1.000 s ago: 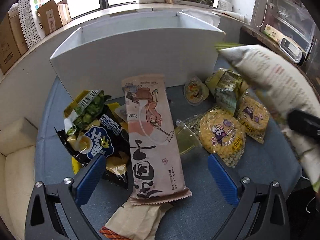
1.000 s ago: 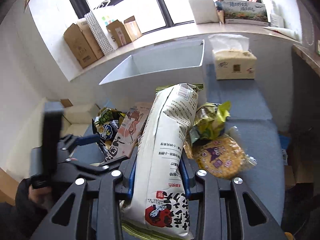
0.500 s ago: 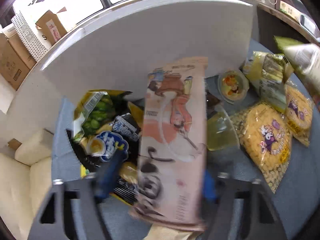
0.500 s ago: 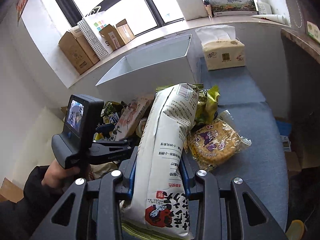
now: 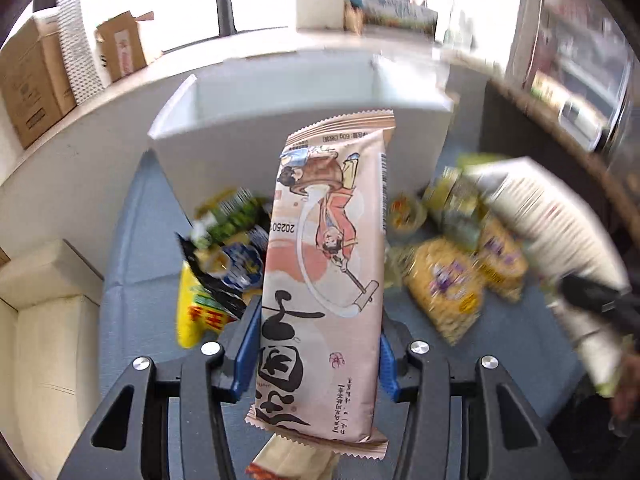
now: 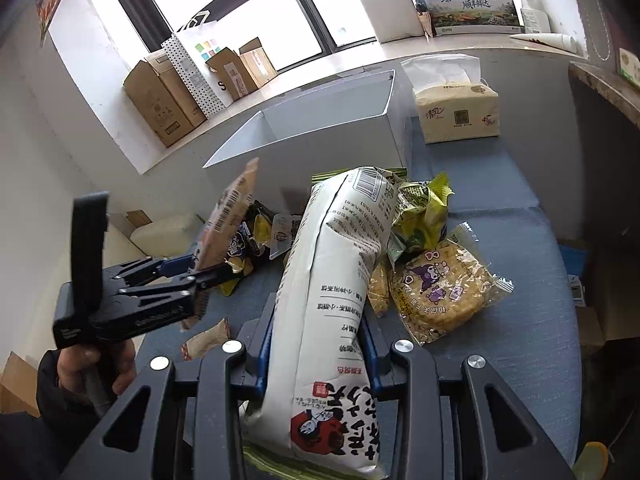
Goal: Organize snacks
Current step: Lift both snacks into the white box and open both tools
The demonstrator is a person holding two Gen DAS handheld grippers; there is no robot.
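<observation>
Long pink snack pack [image 5: 326,264], printed with cartoon figure, clamped in left hand-held gripper [image 5: 318,356], raised before white bin [image 5: 248,152]; white snack bag [image 6: 336,292] clamped in right hand-held gripper [image 6: 316,354]; bin open-topped.

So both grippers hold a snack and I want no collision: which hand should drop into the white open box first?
Probably left: its gripper holds the pink snack packet directly before the white box.
</observation>
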